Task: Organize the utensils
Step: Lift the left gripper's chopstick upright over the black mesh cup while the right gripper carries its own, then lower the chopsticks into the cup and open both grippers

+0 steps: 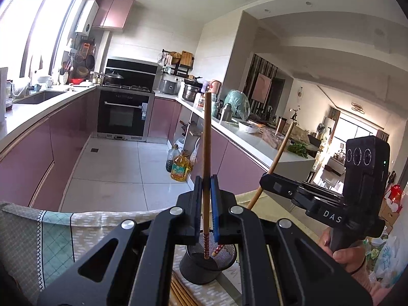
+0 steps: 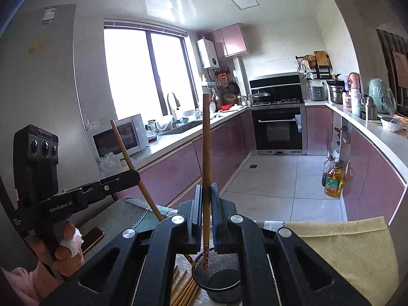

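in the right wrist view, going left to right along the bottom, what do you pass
person's hand on the left gripper's handle → phone → loose chopsticks → mesh holder → beige cloth

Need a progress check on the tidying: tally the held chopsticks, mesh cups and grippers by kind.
Held chopsticks: 2, the left chopstick and the right chopstick
Cup: 1
Grippers: 2, the left gripper and the right gripper
Total: 5
The loose chopsticks by the cup are partly hidden, so they are not counted.
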